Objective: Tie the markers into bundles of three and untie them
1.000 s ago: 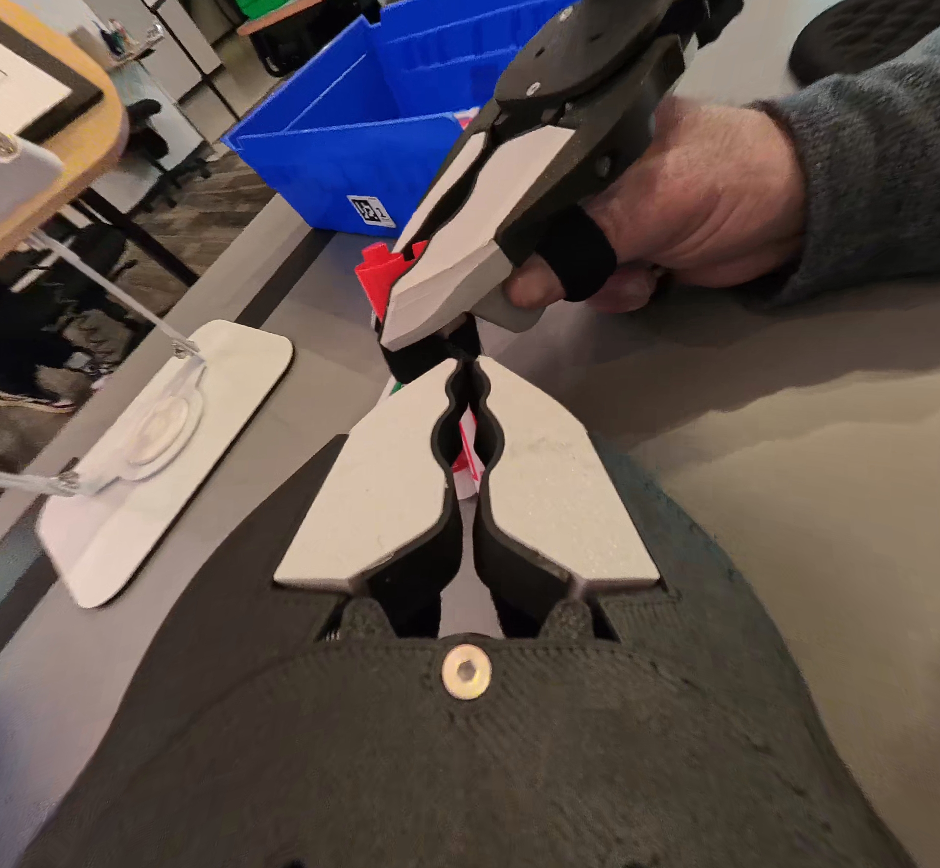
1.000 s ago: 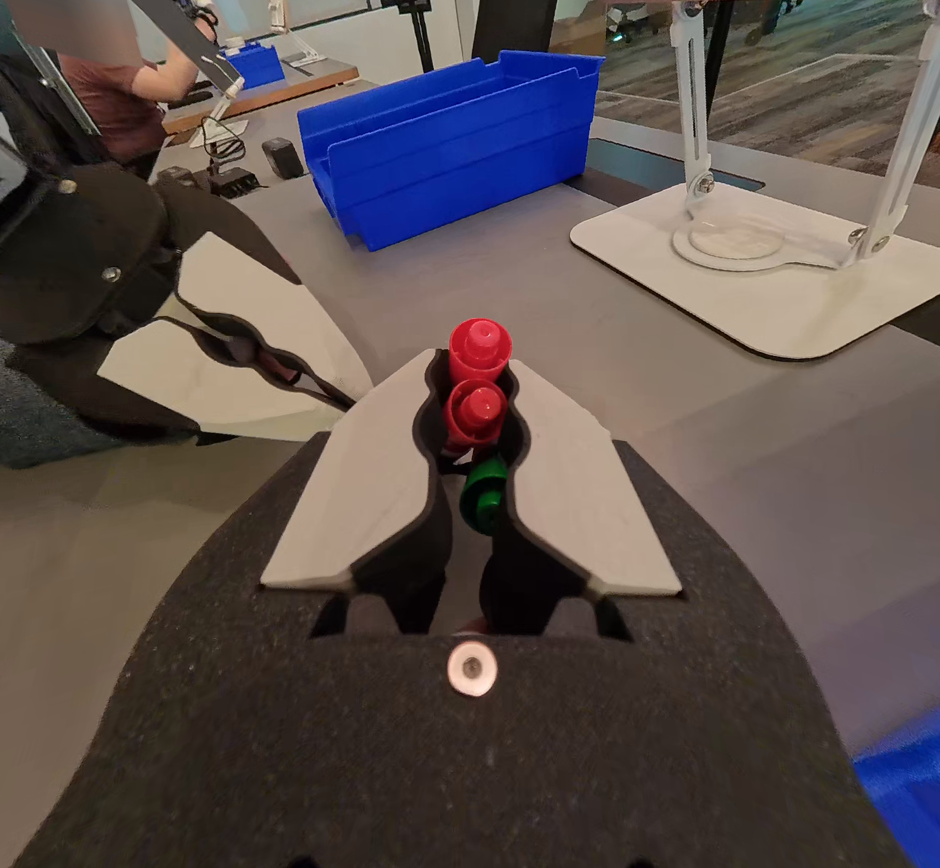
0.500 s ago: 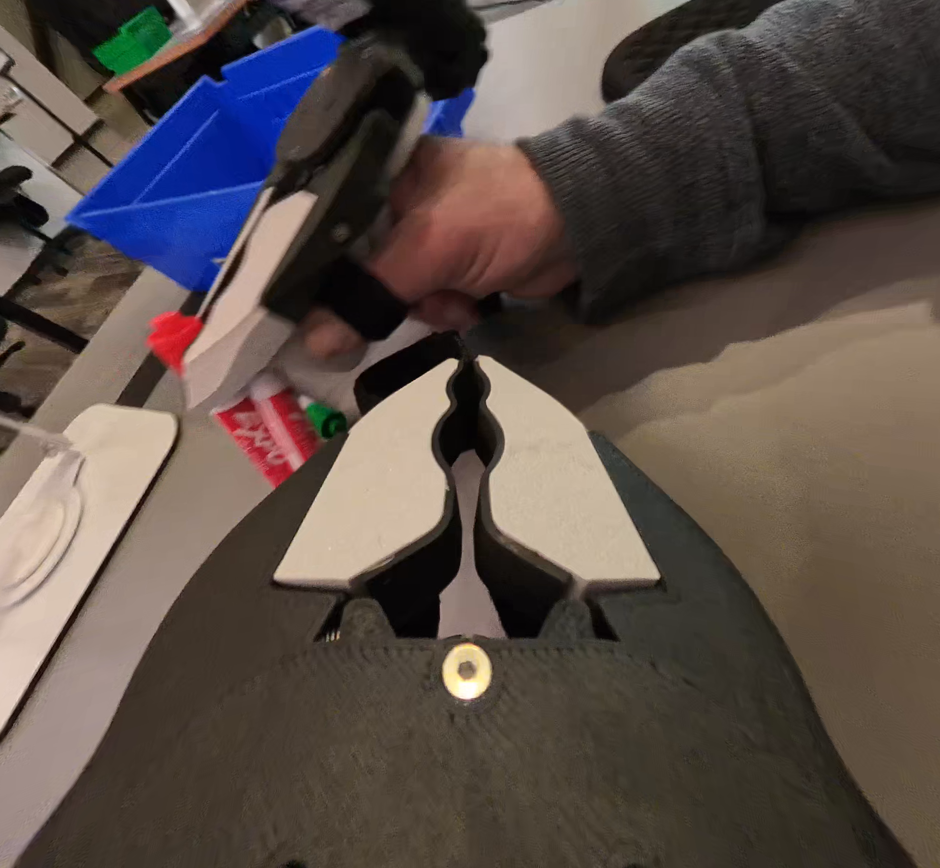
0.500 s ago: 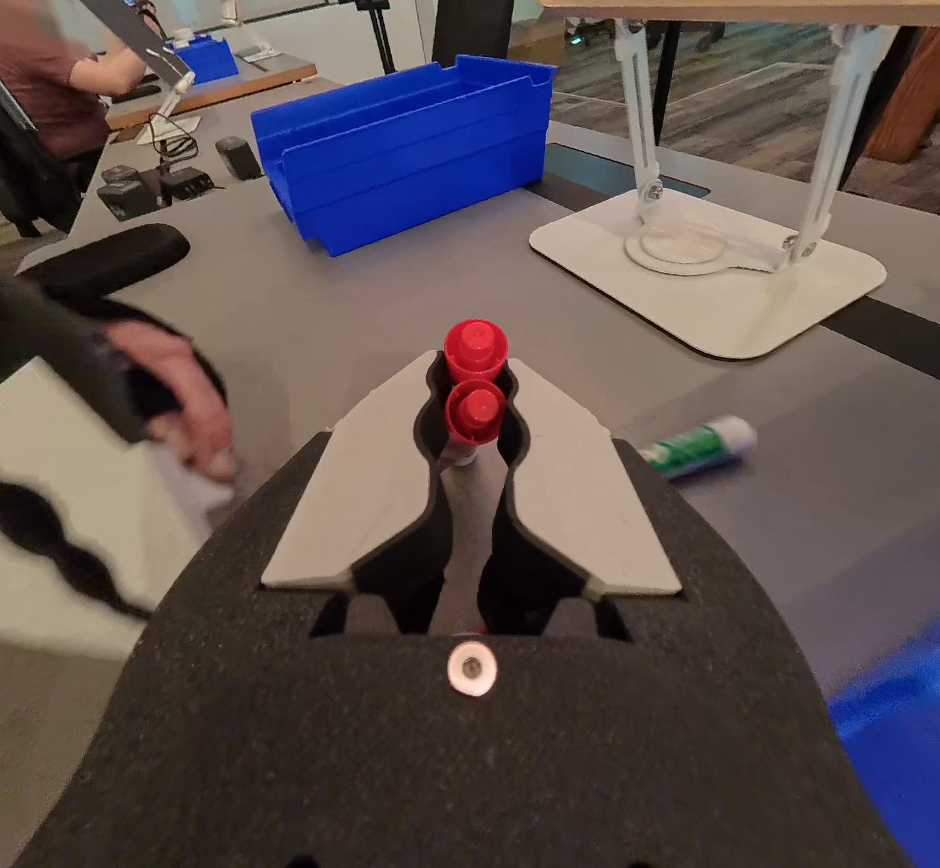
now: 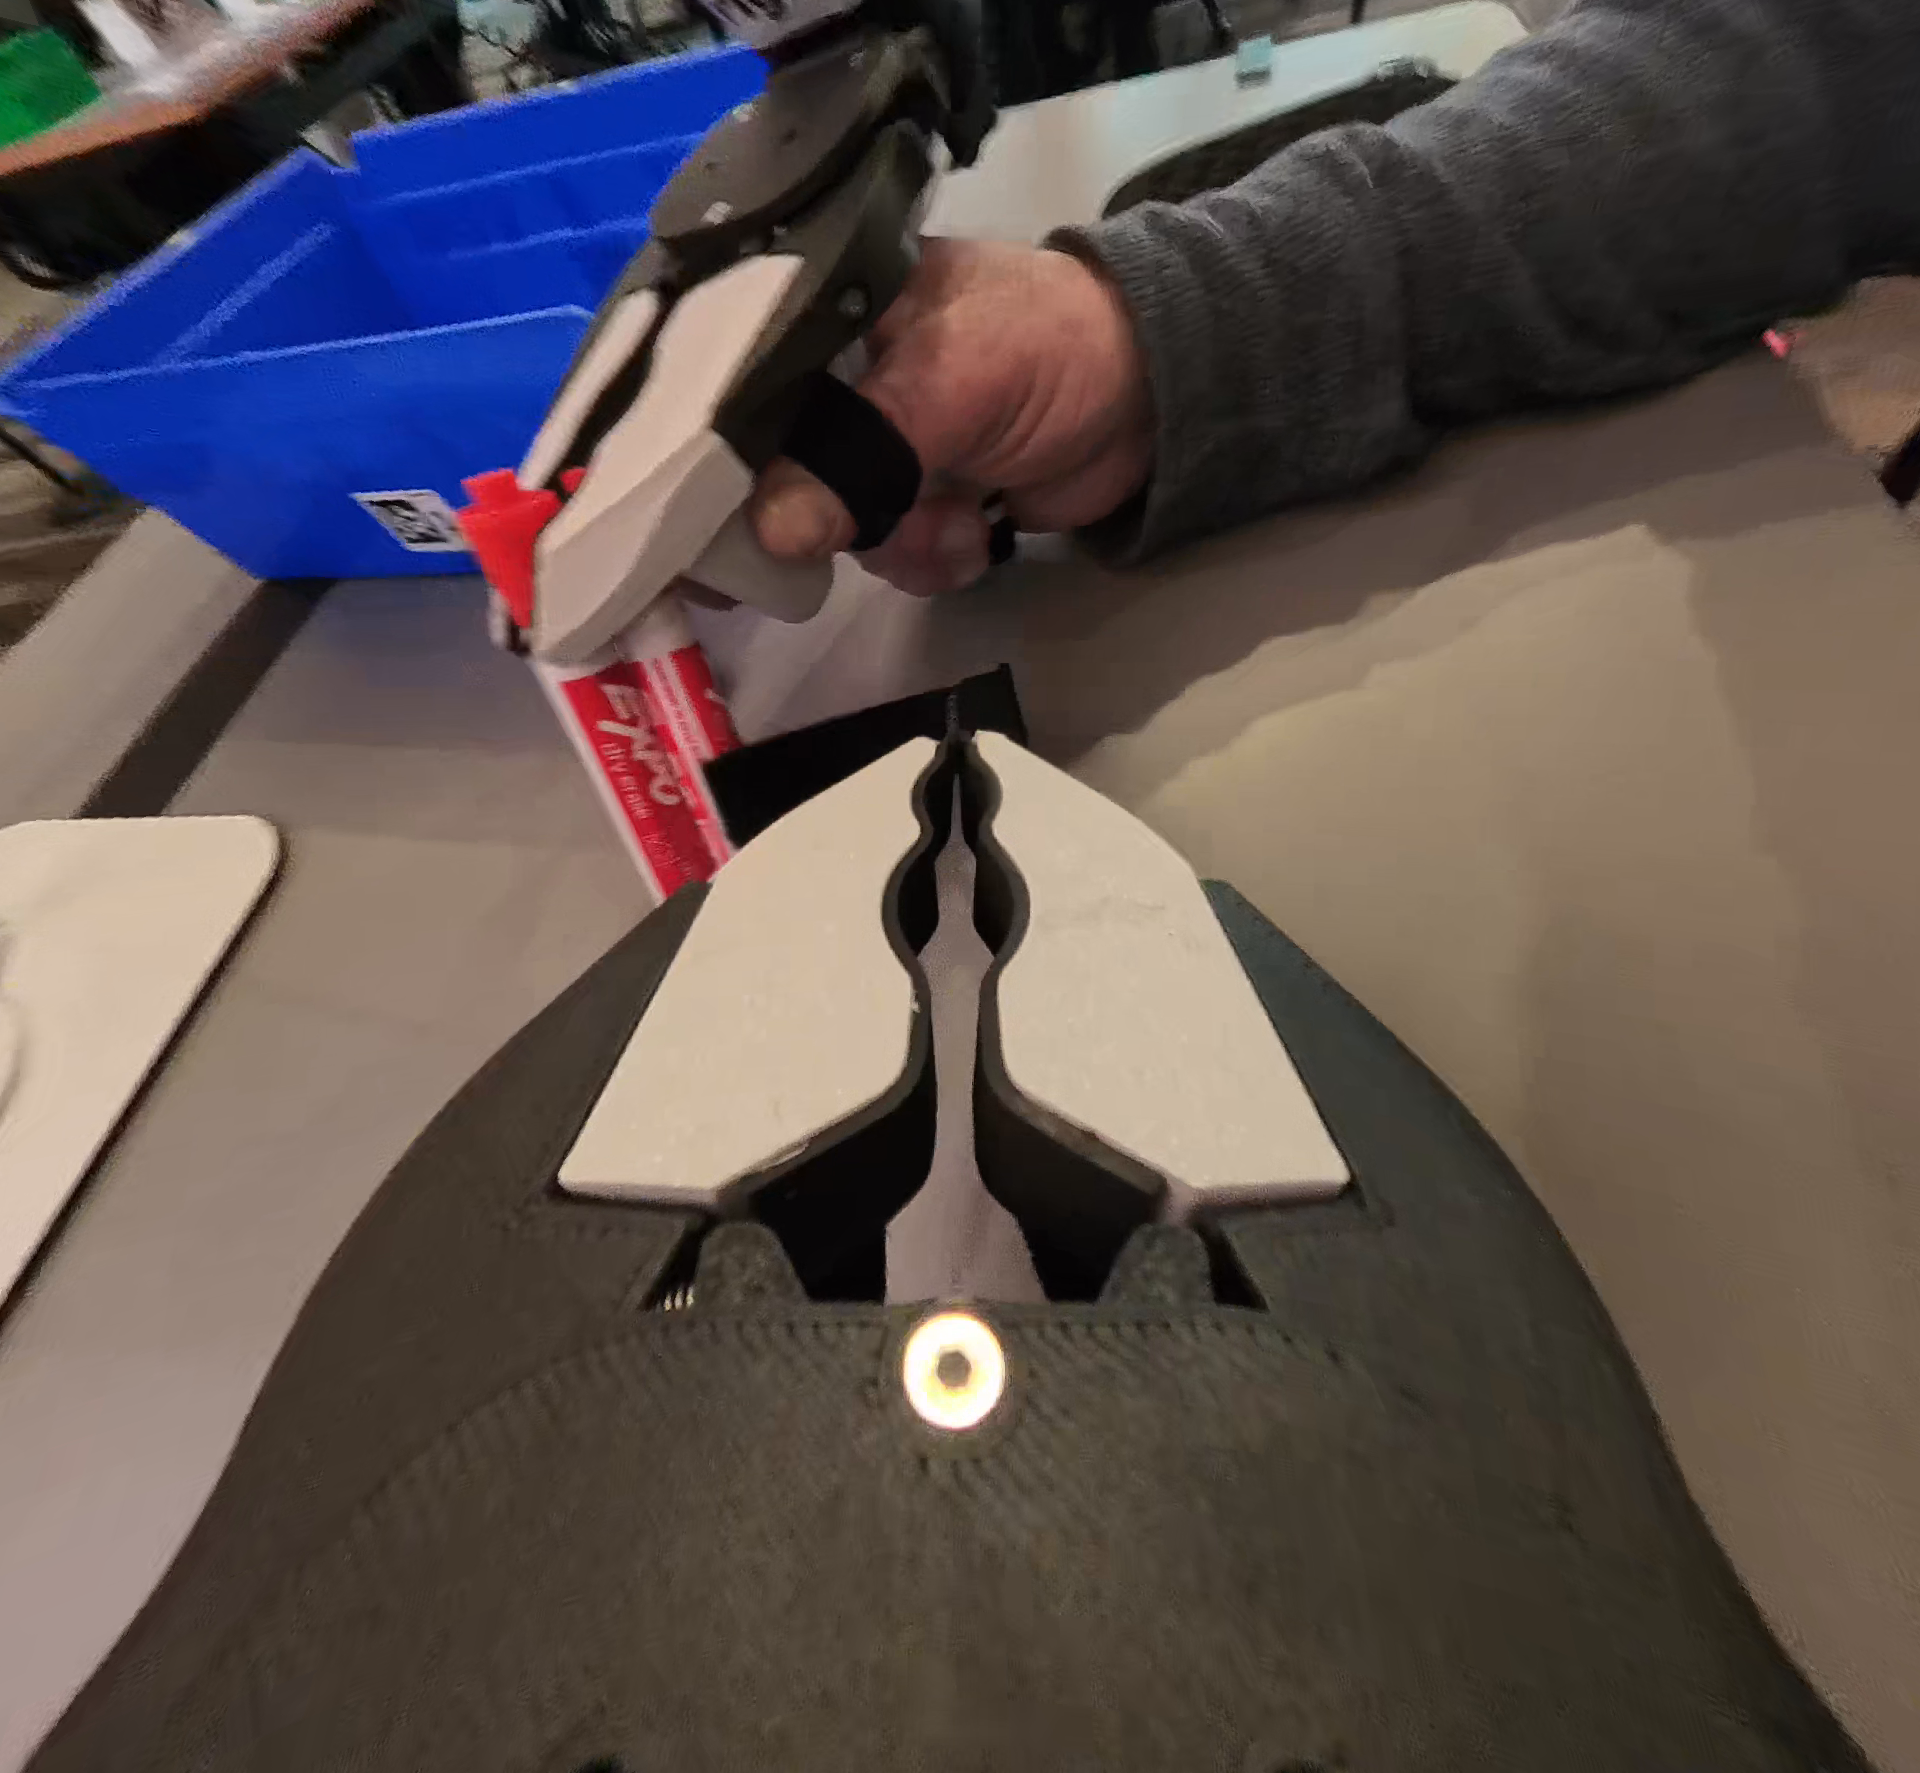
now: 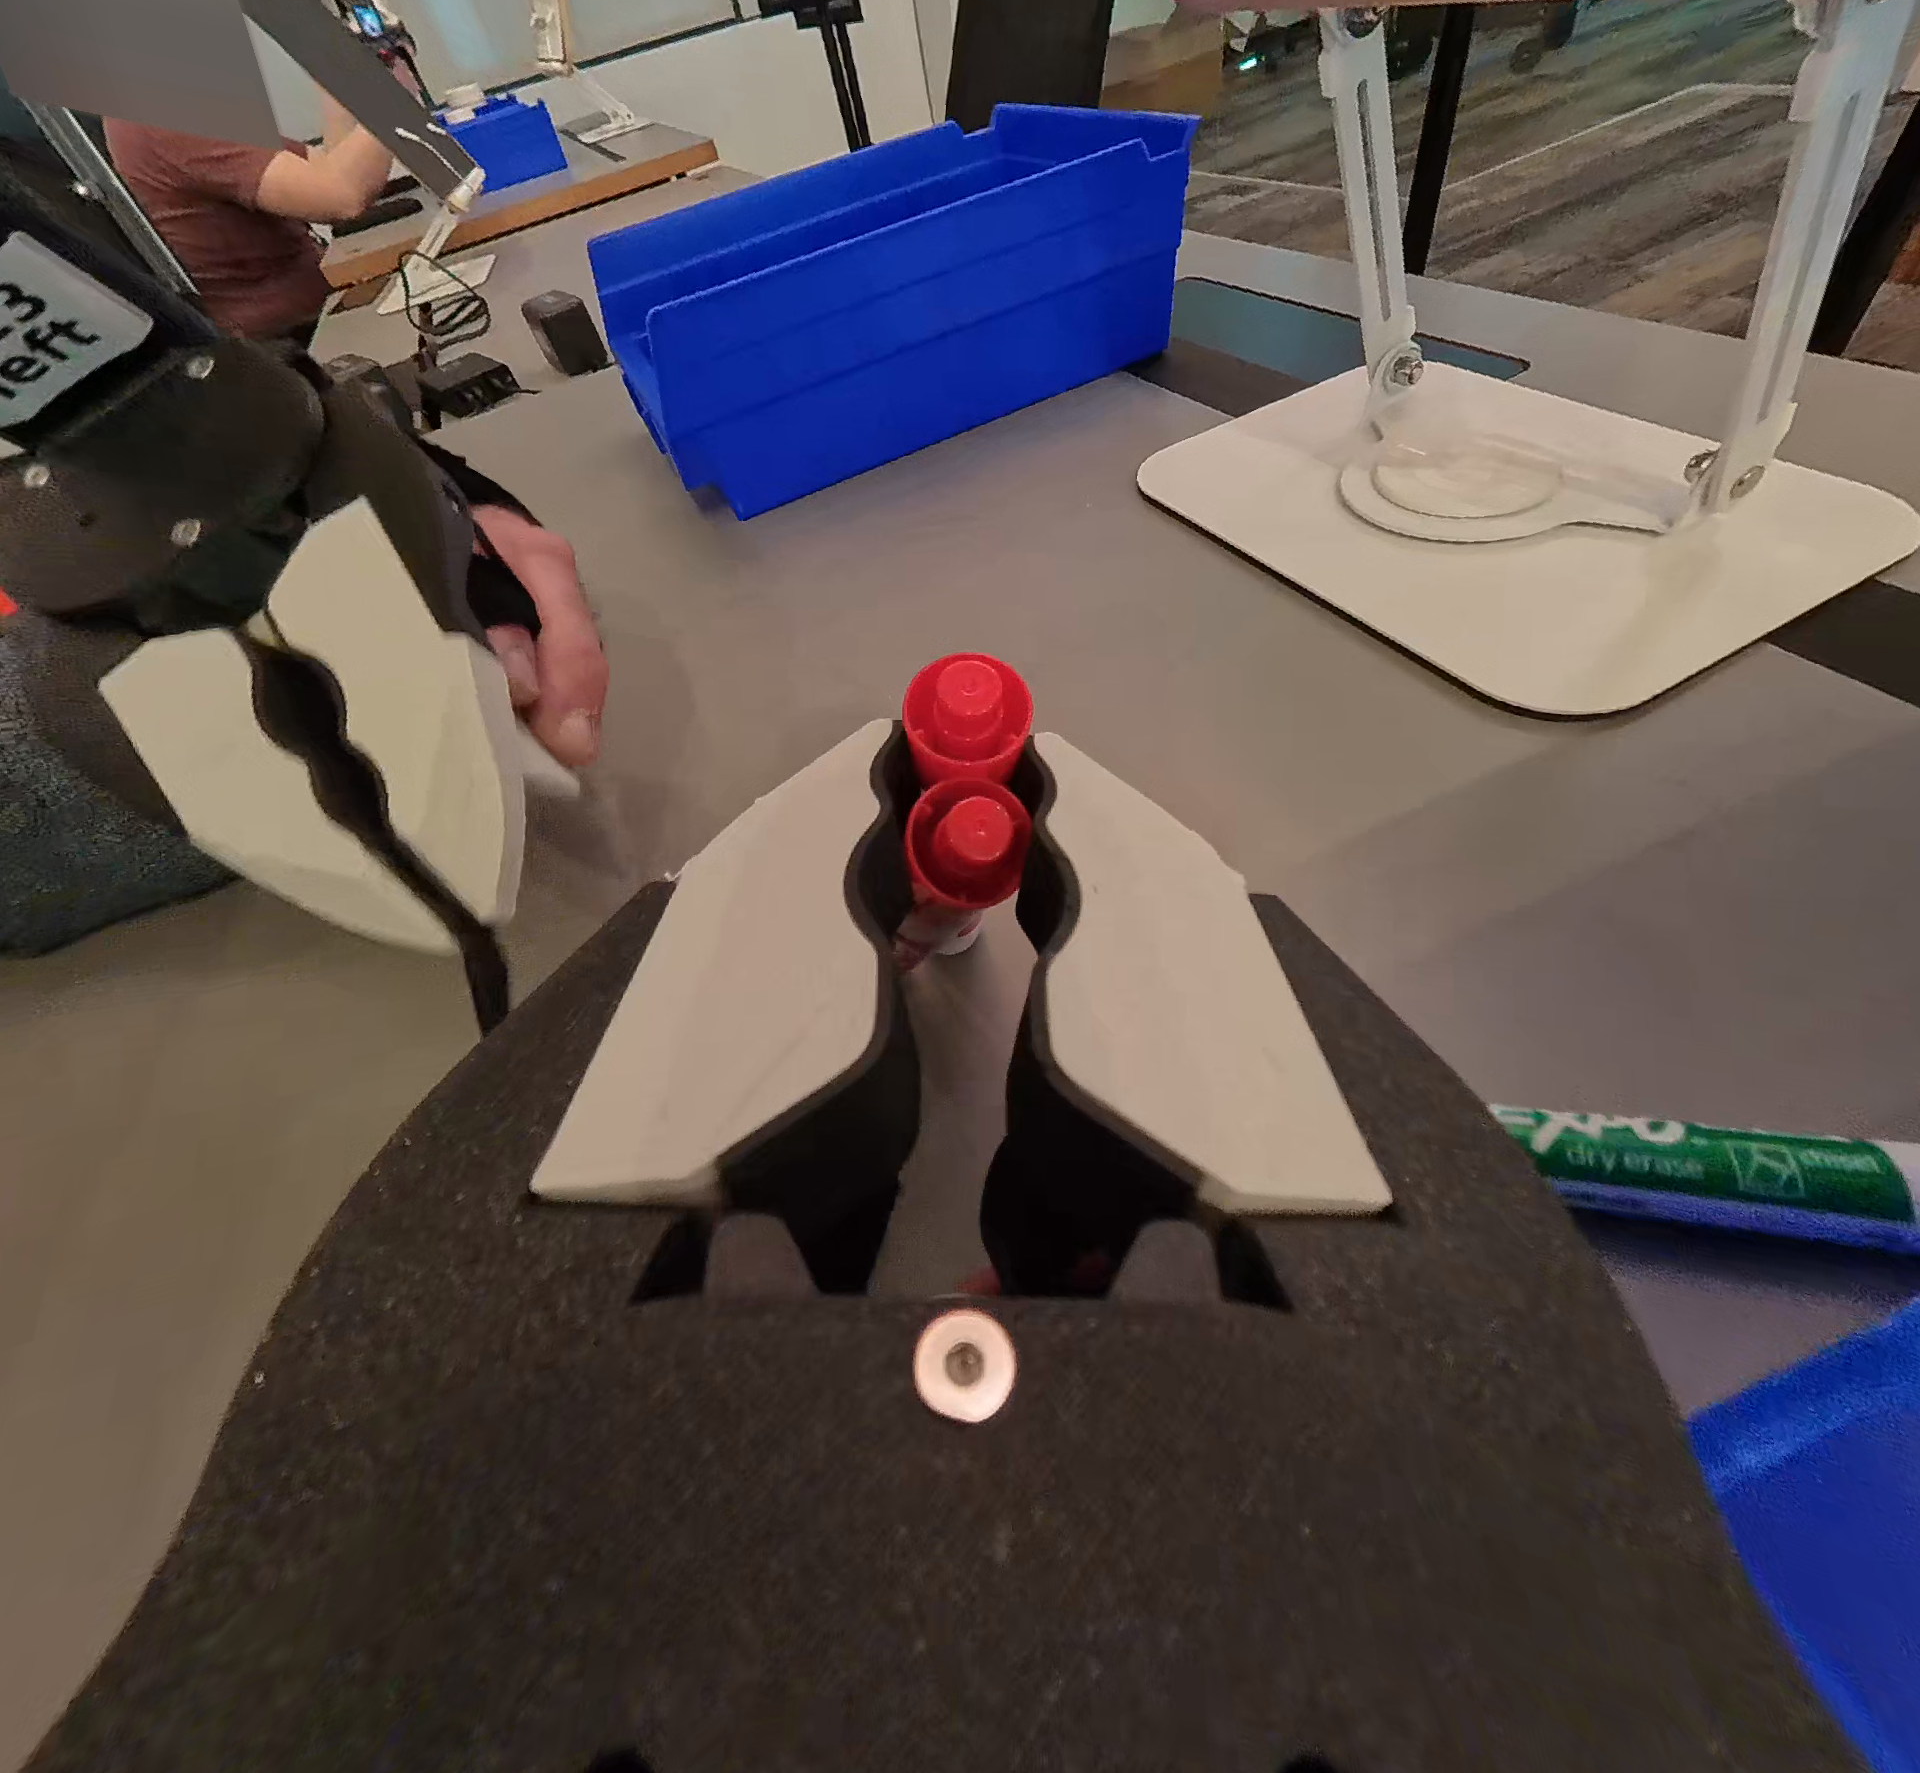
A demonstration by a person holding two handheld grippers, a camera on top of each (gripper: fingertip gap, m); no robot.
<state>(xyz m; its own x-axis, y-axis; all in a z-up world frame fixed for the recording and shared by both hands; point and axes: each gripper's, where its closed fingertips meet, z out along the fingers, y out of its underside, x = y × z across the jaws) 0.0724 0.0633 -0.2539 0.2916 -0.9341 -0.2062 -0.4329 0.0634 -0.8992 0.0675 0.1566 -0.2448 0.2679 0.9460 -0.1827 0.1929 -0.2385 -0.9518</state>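
1. Nearest the lens in the left wrist view, the left gripper [image 5: 956, 747] is clenched on a flat black strap [image 5: 831, 767]. The strap runs off toward 10 o'clock from the fingertips. A second ago these jaws were closed in among the bundled pens. Now they hold only the limp, fabric-like band, so the tie appears to be off.

2. In the right wrist view, the right gripper [image 6: 966, 747] grasps two red markers [image 6: 968, 788]. They sit stacked one above the other in the scalloped notches of its pale, matte fingers, with their ribbed plastic caps pointing at 12 o'clock.

3. The green marker [image 6: 1714, 1178] was wedged beneath the red pair a second ago. It now lies loose on the table [image 6: 1351, 892] at 4 o'clock from the right gripper, well apart from the other two. By this reading the bundle of three is undone, and the untying step looks essentially complete.

4. The table is smooth grey laminate. Both grippers have coarse black printed bodies, and a hand [image 5: 997, 393] in a grey knit sleeve steadies the right one.

5. Farther off, a glossy blue plastic bin [image 6: 894, 352] stands at 12 o'clock, and the rounded white base of a stand [image 6: 1558, 580] rests at 2 o'clock.
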